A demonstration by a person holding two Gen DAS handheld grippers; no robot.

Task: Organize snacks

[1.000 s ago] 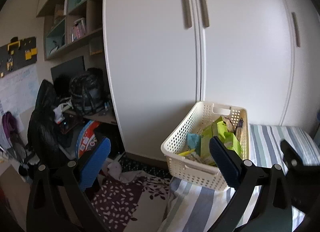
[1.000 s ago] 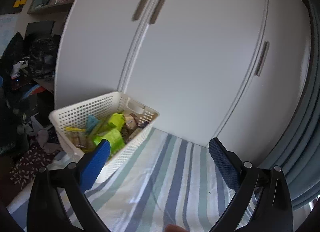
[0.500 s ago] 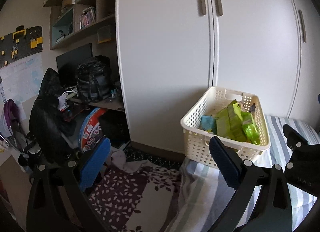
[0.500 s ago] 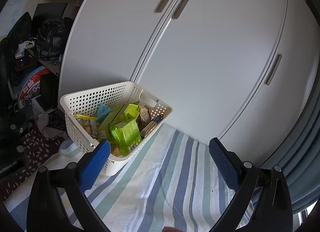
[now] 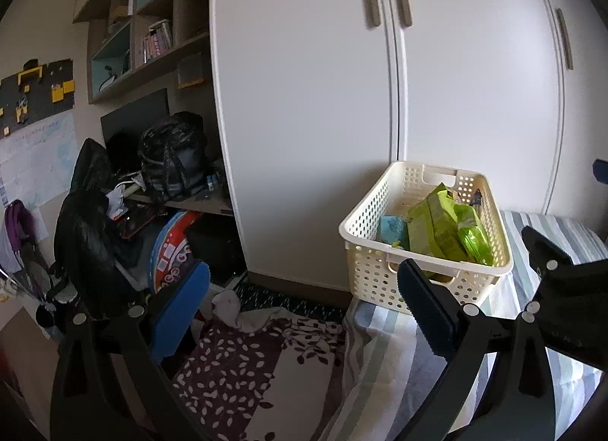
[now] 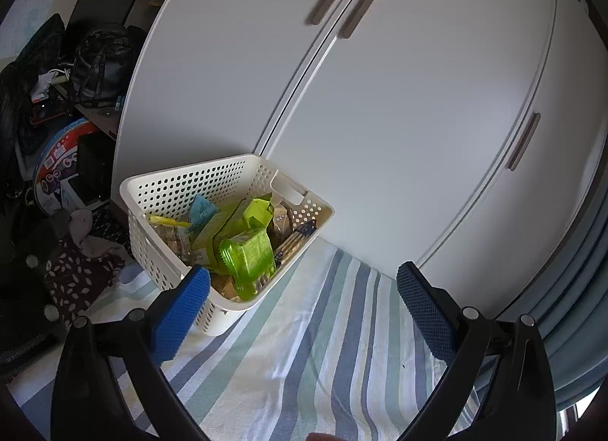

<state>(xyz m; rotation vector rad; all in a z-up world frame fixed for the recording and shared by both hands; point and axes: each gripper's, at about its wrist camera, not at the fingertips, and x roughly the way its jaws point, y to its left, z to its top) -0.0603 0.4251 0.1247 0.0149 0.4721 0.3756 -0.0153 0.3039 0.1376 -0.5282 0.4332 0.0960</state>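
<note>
Cream basket (image 6: 174, 190) nearer right tongs (image 6: 304, 308) than before.

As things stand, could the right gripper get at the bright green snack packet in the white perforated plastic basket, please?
Probably yes. The right gripper is open and empty, and the bright green snack packet lies on top of the other snacks in the open-topped white perforated plastic basket, with nothing between them.
</note>
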